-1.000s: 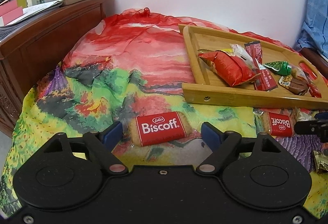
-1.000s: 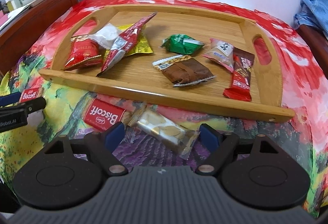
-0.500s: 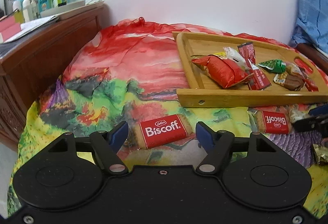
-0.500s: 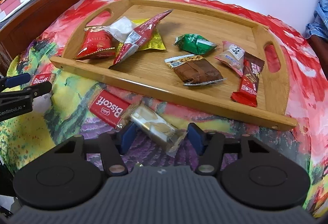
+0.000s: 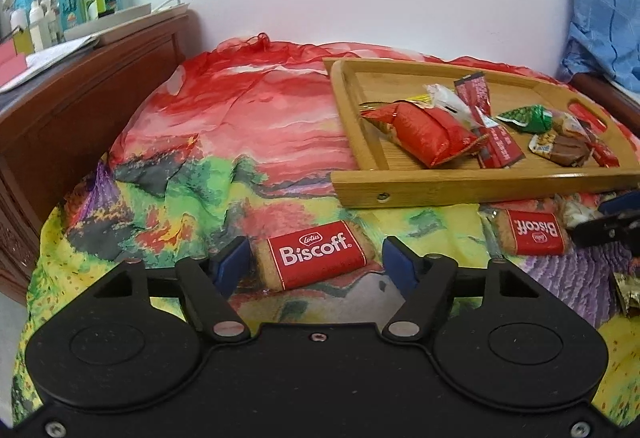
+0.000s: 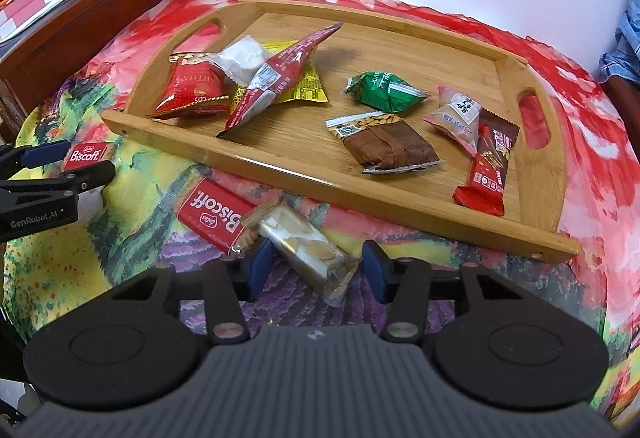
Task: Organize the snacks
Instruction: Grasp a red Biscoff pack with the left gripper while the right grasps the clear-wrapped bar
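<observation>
Here, a bright red, green and yellow patterned cloth (image 5: 192, 165) covers the surface, with a rectangular bamboo tray with cut-out handles (image 6: 400, 197) on it as the collecting place: several wrapped snacks already lie inside. Three snacks sit on the cloth, just short of the tray's near rim.

Left gripper (image 5: 316, 262): jaws have just been closing, straddling a red Biscoff biscuit packet (image 5: 316, 256); the right pad shows a gap, so not gripped yet.

Right gripper (image 6: 316, 270): jaws likewise narrowing around a clear-wrapped pale biscuit (image 6: 308, 250), pads close beside it; contact cannot be told.

Right view alone shows the tray's full contents and far handle. Left view shows the second Biscoff packet (image 5: 532, 234) apart from the first.
</observation>
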Action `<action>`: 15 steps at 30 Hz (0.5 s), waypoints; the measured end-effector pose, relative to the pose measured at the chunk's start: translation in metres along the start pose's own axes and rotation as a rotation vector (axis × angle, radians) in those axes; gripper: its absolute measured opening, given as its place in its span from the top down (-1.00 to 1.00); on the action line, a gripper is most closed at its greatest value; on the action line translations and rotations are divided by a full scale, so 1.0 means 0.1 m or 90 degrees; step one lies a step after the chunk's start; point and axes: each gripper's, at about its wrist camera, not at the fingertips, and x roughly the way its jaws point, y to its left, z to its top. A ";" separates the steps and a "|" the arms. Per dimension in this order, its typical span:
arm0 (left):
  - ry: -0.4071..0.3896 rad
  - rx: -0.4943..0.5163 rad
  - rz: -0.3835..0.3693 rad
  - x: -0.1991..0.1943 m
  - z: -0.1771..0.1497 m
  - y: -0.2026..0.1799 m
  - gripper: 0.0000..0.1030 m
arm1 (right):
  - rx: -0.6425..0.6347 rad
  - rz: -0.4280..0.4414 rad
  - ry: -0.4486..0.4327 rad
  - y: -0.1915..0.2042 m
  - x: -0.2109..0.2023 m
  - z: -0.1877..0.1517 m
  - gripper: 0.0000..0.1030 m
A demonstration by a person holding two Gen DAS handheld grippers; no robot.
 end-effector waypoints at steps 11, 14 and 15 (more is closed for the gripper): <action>-0.003 0.021 -0.016 -0.16 0.06 -0.15 -0.35 | 0.010 0.002 -0.007 -0.01 -0.11 0.03 0.10; -0.007 0.025 -0.017 -0.22 0.08 -0.18 -0.35 | 0.016 0.008 -0.010 -0.01 -0.16 0.05 0.20; -0.010 0.025 -0.018 -0.24 0.09 -0.19 -0.35 | 0.015 0.009 -0.011 -0.01 -0.18 0.06 0.21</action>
